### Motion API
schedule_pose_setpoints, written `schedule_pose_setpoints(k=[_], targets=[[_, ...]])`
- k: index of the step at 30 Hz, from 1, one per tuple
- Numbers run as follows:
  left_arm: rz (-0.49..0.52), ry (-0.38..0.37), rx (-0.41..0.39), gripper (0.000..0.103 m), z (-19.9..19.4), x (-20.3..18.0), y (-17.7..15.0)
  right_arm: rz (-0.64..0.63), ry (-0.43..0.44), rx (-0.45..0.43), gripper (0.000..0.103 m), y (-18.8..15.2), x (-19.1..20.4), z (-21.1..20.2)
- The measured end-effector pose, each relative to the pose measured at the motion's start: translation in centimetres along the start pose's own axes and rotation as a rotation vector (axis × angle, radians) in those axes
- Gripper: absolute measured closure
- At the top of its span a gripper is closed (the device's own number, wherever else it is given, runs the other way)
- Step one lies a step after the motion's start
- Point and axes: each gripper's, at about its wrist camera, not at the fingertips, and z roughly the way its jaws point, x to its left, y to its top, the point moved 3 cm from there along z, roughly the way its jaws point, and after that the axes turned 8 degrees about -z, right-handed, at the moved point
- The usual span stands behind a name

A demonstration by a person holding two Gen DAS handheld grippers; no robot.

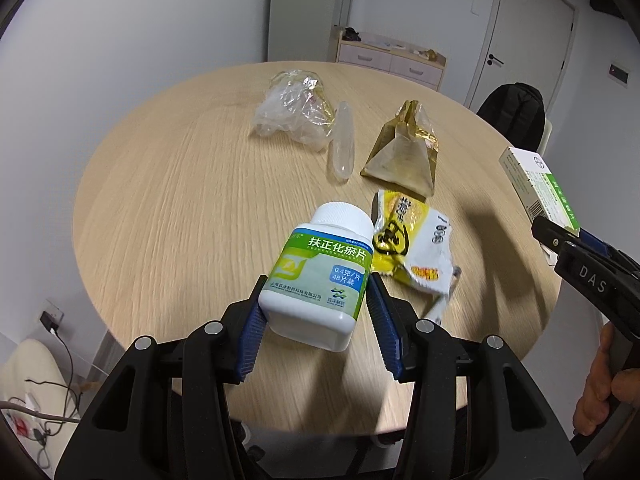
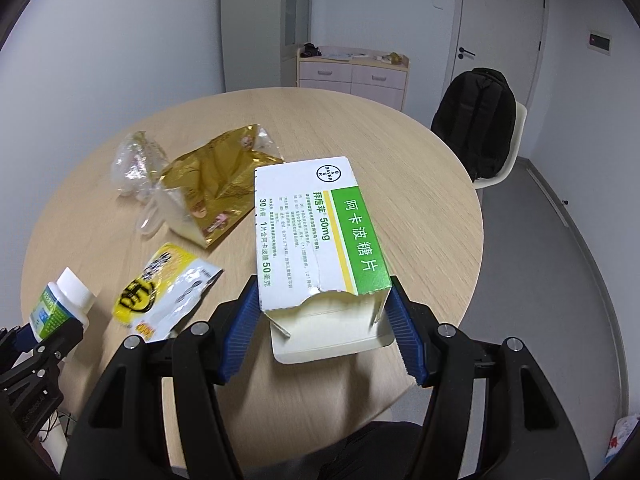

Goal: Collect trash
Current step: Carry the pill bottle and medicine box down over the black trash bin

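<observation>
White pill bottle [image 1: 320,276] clamped between blue pads of left gripper [image 1: 316,312], cap pointing away, lifted off round table [image 1: 160,208]. Torn medicine box [image 2: 320,248] pinched in right gripper [image 2: 324,320], open end nearest. Beyond both: yellow wrapper [image 1: 412,248], gold pouch [image 1: 404,152], clear plastic [image 1: 296,108].

Left wrist view: rides behind own fingers [image 1: 256,332], close, angled down across round counter [image 1: 168,208] toward far wall. Right wrist view: same downward slant, from counter's right side. Both share counter top, yellow wrapper [image 1: 412,248] [image 2: 160,292], drawer unit [image 2: 352,72], door [image 2: 500,20].
</observation>
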Motion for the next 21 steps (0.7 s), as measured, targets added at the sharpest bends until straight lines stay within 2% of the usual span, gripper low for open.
schedule_pose_setpoints(k=[10,21], targets=[[-0.003,-0.006,-0.013,0.055,-2.5,0.7,-2.2,-0.009,0.004,-0.028,0.044,-1.9,1.0,-3.0],[0.012,-0.03,-0.037,0.055,-5.8,0.9,-5.7,-0.007,0.023,-0.063,0.044,-5.9,1.9,-7.8]])
